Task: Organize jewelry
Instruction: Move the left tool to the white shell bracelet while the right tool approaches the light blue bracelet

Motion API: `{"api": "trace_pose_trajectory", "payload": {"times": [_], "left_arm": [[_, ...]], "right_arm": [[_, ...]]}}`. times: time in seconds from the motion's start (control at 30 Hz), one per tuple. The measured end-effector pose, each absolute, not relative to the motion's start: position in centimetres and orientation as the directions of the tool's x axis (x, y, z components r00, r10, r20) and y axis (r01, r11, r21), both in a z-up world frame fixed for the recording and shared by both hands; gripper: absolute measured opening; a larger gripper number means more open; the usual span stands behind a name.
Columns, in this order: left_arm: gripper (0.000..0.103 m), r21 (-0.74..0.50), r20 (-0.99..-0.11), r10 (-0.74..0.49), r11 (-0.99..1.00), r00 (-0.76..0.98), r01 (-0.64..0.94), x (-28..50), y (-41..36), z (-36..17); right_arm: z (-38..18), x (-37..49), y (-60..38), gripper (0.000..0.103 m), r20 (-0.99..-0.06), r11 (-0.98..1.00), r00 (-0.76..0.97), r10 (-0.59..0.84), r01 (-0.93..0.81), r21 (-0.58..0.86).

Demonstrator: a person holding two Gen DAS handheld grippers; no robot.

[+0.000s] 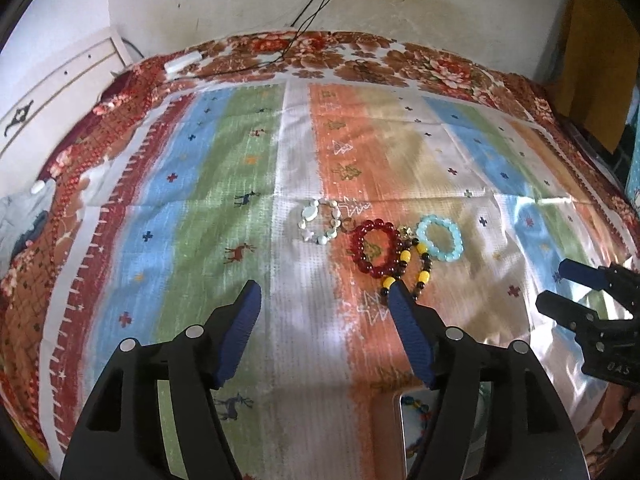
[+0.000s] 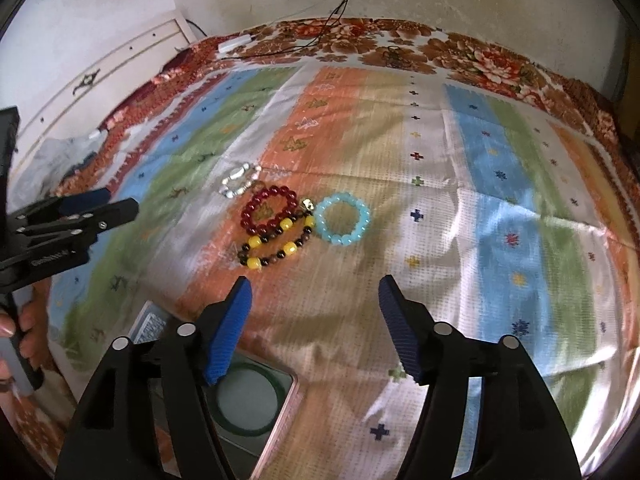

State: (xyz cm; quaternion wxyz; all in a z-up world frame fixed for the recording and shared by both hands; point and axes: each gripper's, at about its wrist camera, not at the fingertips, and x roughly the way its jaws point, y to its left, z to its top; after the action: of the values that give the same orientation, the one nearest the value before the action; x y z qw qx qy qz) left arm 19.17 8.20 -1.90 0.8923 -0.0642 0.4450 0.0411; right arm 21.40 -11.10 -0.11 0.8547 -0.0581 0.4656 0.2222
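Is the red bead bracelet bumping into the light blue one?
Apart. In the right wrist view, orange cloth shows between the red bead bracelet and the light blue bracelet.

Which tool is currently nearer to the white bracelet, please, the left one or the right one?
Left. The left tool sits just short of the white bracelet, open and empty. The right tool sits farther to the right, past the red bracelet, also open and empty.

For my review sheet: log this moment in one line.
left gripper open, empty | right gripper open, empty | four bracelets on cloth | green bangle in box
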Motion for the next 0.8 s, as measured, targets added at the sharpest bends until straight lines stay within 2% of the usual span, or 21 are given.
{"api": "trace_pose_trajectory", "payload": {"times": [0.8], "left_arm": [[0.067,-0.13,-0.853,-0.021,0.976,0.521,-0.173,25.7,10.3,-5.0]], "right_arm": [[-2.6,27.5,-10.4,0.068,-0.859,0.924,0.431,0.275,-0.365,0.113]]}}
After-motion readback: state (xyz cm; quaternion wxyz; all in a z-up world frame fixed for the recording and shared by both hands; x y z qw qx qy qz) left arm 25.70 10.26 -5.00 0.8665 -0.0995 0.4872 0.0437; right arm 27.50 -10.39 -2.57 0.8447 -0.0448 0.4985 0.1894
